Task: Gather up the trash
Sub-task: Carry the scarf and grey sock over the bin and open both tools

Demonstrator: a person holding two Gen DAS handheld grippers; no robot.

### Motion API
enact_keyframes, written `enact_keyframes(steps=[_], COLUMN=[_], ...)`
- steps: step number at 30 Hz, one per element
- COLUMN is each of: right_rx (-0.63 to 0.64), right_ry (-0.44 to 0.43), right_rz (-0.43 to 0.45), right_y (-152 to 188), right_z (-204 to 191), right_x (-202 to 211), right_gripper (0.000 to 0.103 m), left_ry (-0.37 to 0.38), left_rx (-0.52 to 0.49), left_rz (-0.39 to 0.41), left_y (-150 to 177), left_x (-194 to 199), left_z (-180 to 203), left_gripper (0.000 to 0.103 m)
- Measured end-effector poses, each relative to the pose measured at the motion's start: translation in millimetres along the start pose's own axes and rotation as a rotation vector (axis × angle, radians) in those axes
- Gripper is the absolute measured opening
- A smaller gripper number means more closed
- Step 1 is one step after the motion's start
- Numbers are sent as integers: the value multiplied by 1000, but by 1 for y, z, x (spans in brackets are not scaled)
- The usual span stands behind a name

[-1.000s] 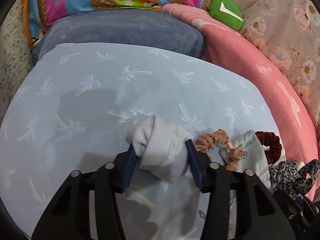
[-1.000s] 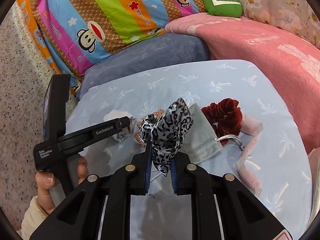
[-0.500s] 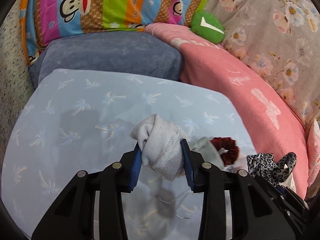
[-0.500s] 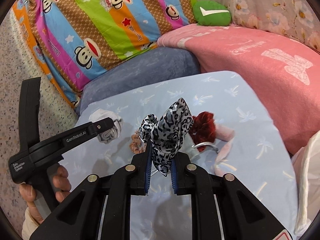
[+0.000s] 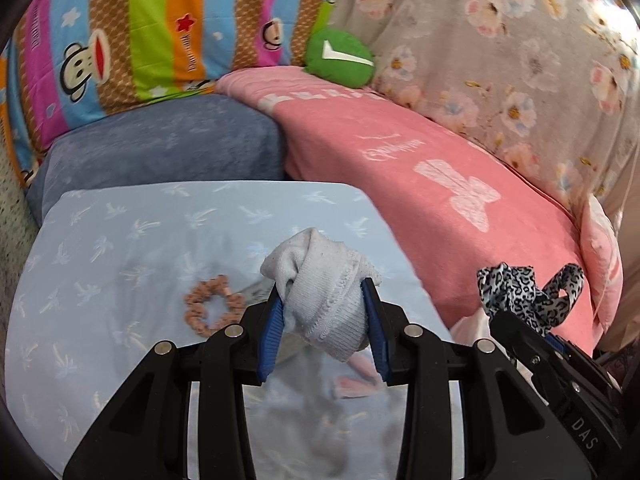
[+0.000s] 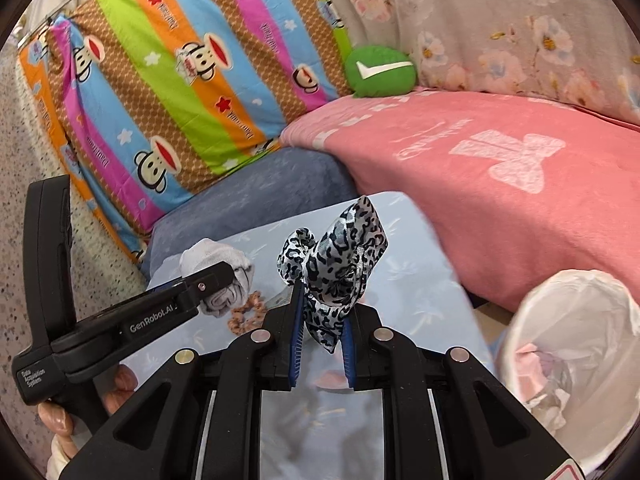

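Observation:
My left gripper (image 5: 324,300) is shut on a white balled sock (image 5: 320,276) and holds it above the light blue sheet (image 5: 120,240). It also shows in the right wrist view (image 6: 216,276). My right gripper (image 6: 322,304) is shut on a leopard-print scrunchie (image 6: 336,256), lifted off the sheet; the scrunchie also shows in the left wrist view (image 5: 520,292). A white-lined trash bin (image 6: 576,344) with crumpled trash inside stands at the lower right of the right wrist view. A tan scrunchie (image 5: 212,308) lies on the sheet.
A pink blanket (image 5: 420,168) lies to the right. A blue cushion (image 5: 160,148), a striped monkey pillow (image 5: 140,28) and a green plush (image 5: 340,56) sit behind. A pink item (image 5: 356,380) lies under the left gripper.
Both grippers have risen and swung right with their loads. The trash bin has come into the right wrist view. The red scrunchie and grey pouch have left view.

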State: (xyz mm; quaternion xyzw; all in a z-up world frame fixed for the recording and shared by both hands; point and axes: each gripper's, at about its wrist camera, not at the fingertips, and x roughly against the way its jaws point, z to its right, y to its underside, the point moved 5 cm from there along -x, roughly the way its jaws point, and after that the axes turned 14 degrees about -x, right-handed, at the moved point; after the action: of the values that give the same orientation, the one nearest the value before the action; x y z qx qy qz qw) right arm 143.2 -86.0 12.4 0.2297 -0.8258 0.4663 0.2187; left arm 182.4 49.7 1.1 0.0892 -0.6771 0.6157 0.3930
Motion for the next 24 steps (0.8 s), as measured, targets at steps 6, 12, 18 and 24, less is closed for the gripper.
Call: enact_keyframes(steps=[6, 12, 18, 24], right_rx=[-40, -81, -123, -163], right_ry=[34, 74, 115, 150], right_rz=[56, 100, 135, 157], right_y=[-17, -27, -35, -40], right_z=[38, 79, 118, 150], right_x=[33, 62, 83, 99], right_gripper=[15, 15, 16, 16], left_ry=[43, 89, 135, 184], left_rx=[-79, -150, -218, -277], left_rz=[7, 1, -2, -15], left_y=[-6, -10, -12, -11], left_x=[1, -3, -6, -13], left_z=[50, 98, 142, 180], left_gripper=[36, 36, 36, 37])
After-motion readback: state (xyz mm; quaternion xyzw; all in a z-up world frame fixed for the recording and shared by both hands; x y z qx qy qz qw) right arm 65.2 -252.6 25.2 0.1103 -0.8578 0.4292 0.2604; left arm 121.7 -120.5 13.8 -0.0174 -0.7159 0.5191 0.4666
